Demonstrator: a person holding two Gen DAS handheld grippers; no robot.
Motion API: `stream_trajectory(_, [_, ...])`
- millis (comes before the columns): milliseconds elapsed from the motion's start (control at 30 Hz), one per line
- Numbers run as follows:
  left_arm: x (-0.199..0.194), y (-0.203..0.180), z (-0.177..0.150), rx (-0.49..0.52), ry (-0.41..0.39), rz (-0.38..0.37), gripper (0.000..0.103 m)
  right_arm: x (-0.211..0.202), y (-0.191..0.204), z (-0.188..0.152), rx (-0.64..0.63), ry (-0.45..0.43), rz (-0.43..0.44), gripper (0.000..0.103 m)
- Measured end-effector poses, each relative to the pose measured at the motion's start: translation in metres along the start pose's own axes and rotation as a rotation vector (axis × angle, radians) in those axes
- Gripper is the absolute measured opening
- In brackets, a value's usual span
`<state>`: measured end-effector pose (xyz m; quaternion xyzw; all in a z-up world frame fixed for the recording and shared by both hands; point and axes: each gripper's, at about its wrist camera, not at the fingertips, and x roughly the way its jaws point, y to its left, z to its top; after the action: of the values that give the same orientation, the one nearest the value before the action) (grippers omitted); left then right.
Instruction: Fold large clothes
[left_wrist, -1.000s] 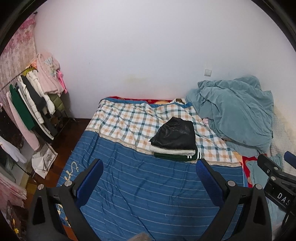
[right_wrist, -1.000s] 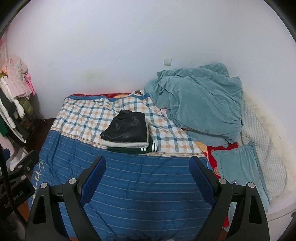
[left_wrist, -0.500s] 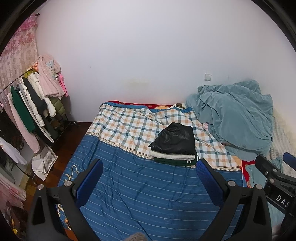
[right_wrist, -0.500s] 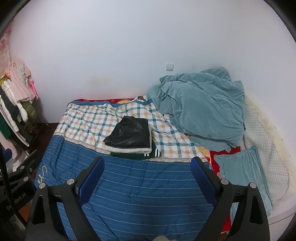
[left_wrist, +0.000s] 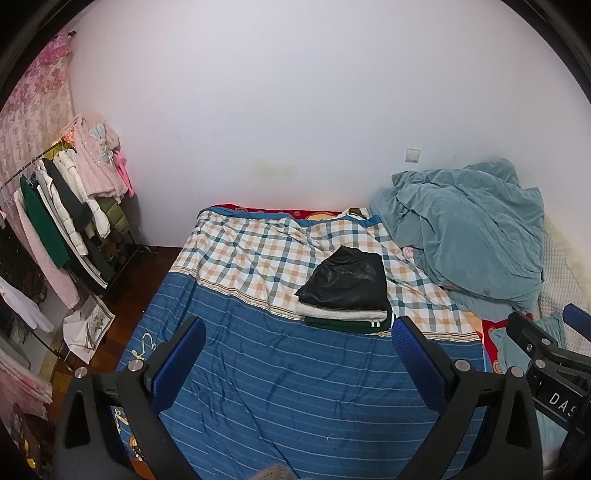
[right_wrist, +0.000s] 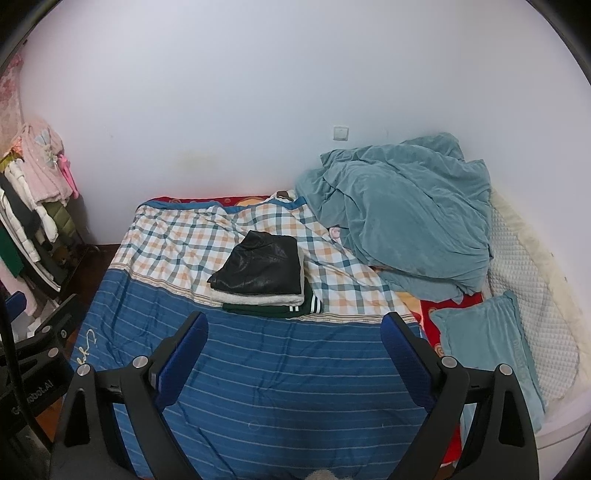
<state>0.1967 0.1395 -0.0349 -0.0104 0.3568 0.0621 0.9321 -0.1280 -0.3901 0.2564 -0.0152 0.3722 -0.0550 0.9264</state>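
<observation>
In the left wrist view, the left gripper (left_wrist: 299, 345) was held with jaws wide apart and empty above the bed (left_wrist: 280, 373); the folded stack (left_wrist: 347, 291) lay ahead on it.

In the right wrist view, the right gripper (right_wrist: 295, 339) was likewise spread and empty. The next garment would best be fetched and spread flat on the bare blue stripes.

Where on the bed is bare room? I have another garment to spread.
Free: the blue striped cover between the open grippers and the folded stack, and the checked patch left of it. Crowded: the teal blanket and pillow.
</observation>
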Motion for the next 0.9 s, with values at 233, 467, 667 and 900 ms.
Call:
stream_trajectory(233, [-0.003,-0.007,0.004,0.000,-0.009,-0.003,0.103,0.001,0.001,0.003,-0.004,-0.001,0.000,0.096])
stream_trajectory(467, [-0.007,-0.011,0.003,0.003,-0.014,-0.009,0.103,0.001,0.000,0.003,-0.003,-0.001,0.000,0.096])
stream_trajectory(667, [-0.008,-0.013,0.005,0.003,-0.020,-0.008,0.103,-0.002,0.000,0.001,0.002,-0.004,-0.003,0.096])
stream_trajectory(900, [-0.011,-0.015,0.004,0.006,-0.025,-0.006,0.103,-0.003,0.001,0.007,-0.002,-0.012,0.001,0.096])
